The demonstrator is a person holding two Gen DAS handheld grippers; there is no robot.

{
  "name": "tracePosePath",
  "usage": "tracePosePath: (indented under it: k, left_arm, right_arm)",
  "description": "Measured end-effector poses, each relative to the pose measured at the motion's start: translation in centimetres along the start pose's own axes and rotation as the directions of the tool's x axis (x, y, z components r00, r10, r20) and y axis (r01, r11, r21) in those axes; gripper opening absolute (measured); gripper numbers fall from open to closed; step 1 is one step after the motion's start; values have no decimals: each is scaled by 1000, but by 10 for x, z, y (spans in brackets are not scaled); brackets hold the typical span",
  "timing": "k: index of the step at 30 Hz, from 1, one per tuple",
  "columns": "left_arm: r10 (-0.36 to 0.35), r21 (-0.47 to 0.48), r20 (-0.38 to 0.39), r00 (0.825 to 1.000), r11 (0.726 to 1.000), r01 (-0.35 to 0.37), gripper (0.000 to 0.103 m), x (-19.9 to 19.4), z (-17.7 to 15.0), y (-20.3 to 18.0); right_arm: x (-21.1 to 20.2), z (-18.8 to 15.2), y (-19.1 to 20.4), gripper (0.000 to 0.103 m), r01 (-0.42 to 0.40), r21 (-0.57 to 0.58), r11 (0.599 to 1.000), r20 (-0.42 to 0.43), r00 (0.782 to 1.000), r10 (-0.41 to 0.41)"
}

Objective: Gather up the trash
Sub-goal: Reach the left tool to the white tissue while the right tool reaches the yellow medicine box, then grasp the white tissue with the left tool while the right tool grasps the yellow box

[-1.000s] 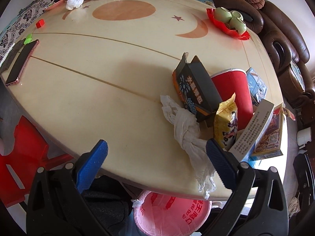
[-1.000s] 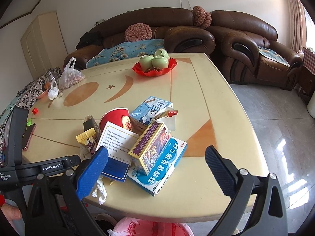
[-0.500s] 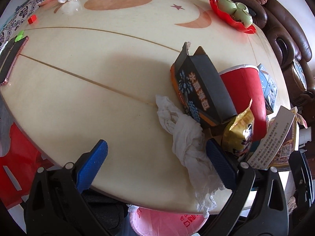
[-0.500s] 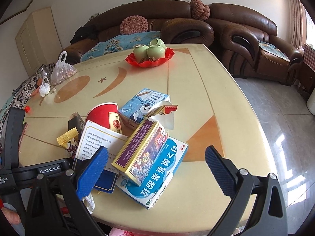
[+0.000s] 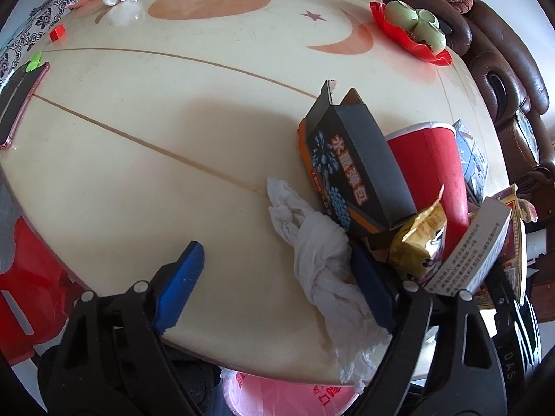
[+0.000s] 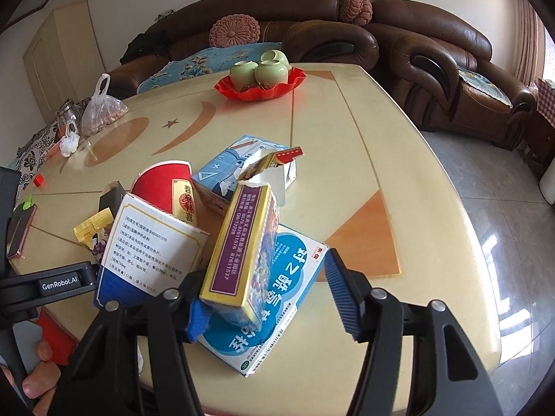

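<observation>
A crumpled white tissue (image 5: 319, 270) lies at the table's near edge, beside a dark box (image 5: 350, 170), a red paper cup (image 5: 433, 166) and a yellow snack packet (image 5: 416, 242). My left gripper (image 5: 277, 287) is closing around the tissue; its right pad touches it, while the left pad stands well apart. In the right wrist view, a gold and purple box (image 6: 239, 246) leans on a blue and white medicine box (image 6: 277, 298). My right gripper (image 6: 269, 306) is closing with both boxes between its pads. Its left pad is partly hidden behind the gold box.
A pink-lined trash bin (image 5: 284, 395) sits below the table's near edge, with a red stool (image 5: 27, 277) at the left. Farther back are a red plate with green cups (image 6: 260, 86), a phone (image 5: 20, 104) and a plastic bag (image 6: 104, 111). Brown sofas stand behind.
Both grippers' jaws have narrowed. The right gripper sank closer to the stacked boxes, which now fill the space between its pads. The left gripper dropped a little toward the tissue.
</observation>
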State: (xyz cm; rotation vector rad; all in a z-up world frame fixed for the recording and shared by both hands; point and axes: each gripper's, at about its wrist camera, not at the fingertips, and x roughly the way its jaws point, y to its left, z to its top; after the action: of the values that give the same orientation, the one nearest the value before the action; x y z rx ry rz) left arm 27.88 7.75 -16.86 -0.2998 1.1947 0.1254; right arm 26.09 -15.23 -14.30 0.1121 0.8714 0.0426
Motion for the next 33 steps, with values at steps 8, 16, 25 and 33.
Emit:
tracePosePath:
  k: [8,16,25,33]
  left_arm:
    - [-7,-29,-12,1000,1000,6,56,-3,3,3]
    - [-98,-37,-24,995,995,97,26,-8,-3,9]
    - [-87,-31,1,996,996,87,23,-15,-10,18]
    - [-67,-8,34,997,998,68,22,-27,-13,25]
  right_arm:
    - [4,-3,3,21,-13,-24,1000,1,1000,13]
    - [-7,0,5,19,6,-58,998,40,999,-4]
    - [-21,3,0,19,32,-66,997,66,997,-28]
    - [-33,6,-5,19,42,-51,998,82,996,-37]
